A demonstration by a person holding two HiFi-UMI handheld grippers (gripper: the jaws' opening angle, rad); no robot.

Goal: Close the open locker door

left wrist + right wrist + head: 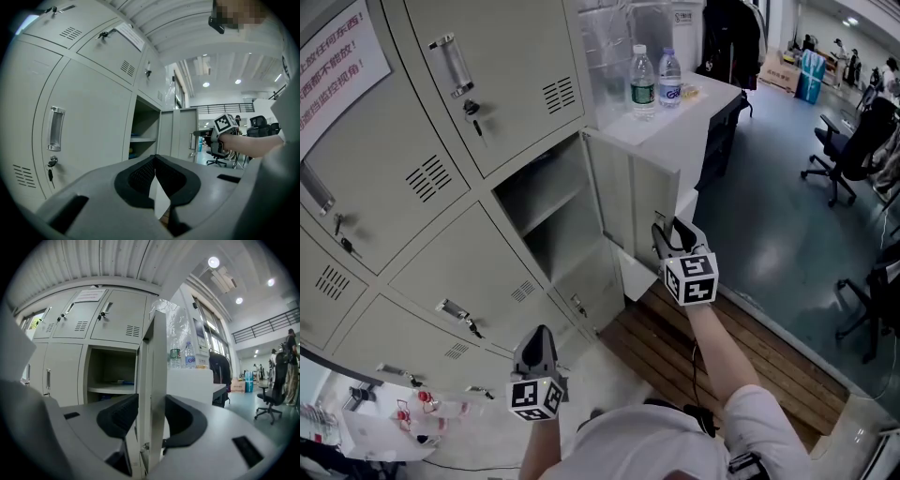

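Right gripper view: right gripper (151, 416) was clamped on locker door (158, 357) edge, door wide open, closing swing not yet done; left gripper (155, 164) jaws together, empty.

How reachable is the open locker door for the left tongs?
Probably yes: nothing stands between the left tongs and the locker door, though they hang lower, apart from it; the right tongs grip its edge.

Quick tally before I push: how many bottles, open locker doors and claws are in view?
bottles: 2
open door: 1
claws: 2 (left claw, right claw)
Total: 5
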